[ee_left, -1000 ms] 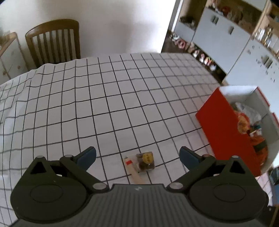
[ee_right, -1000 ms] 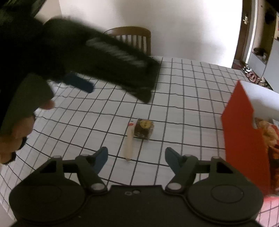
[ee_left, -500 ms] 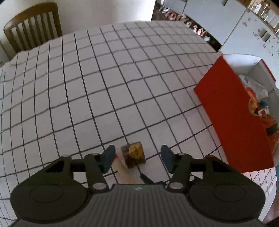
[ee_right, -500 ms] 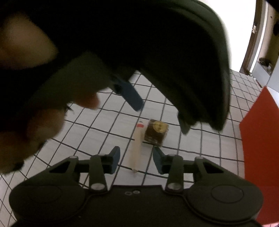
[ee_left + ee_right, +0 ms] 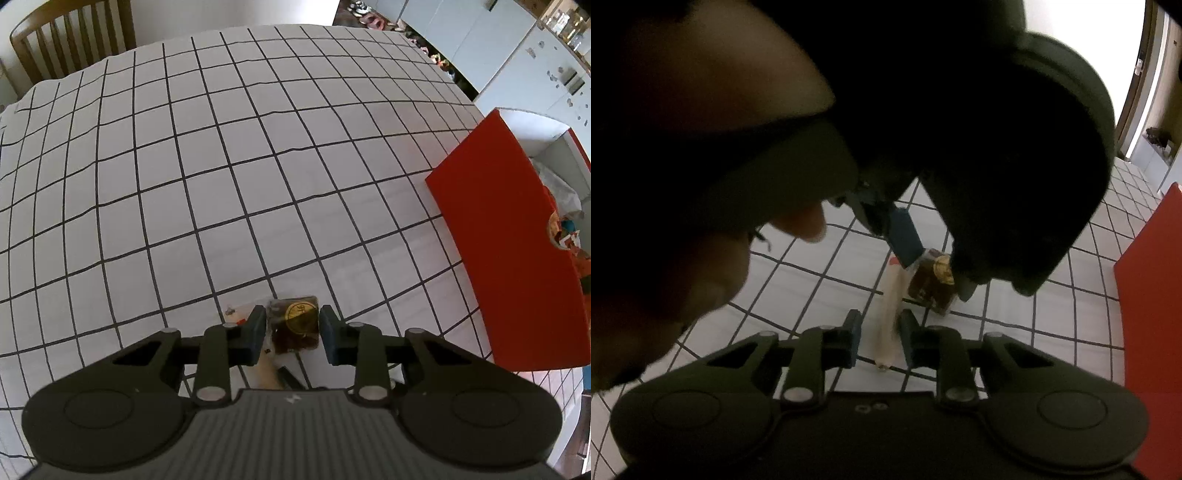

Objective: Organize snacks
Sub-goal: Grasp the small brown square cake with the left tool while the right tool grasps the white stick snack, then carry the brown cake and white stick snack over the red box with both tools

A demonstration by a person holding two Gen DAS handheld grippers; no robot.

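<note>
A small brown snack cube (image 5: 295,325) with a gold sticker lies on the checked tablecloth (image 5: 221,166). My left gripper (image 5: 293,332) points down over it, jaws closing, both blue pads touching the cube's sides. A long pale snack stick (image 5: 888,321) lies beside the cube (image 5: 931,284). My right gripper (image 5: 881,332) straddles the near end of the stick, jaws closing, with a gap still showing at its left pad. In the right wrist view the left gripper (image 5: 934,269) and the hand holding it hide most of the scene.
A red box (image 5: 509,258) with several snack packets inside stands at the right on the table; it also shows as the red box (image 5: 1152,277) in the right wrist view. A wooden chair (image 5: 70,37) stands at the far edge. Grey cabinets (image 5: 498,44) line the back right.
Both grippers came down toward the two snacks and their jaws narrowed from wide. The left one now encloses the cube, the right one the stick. The left gripper fills the right wrist view.
</note>
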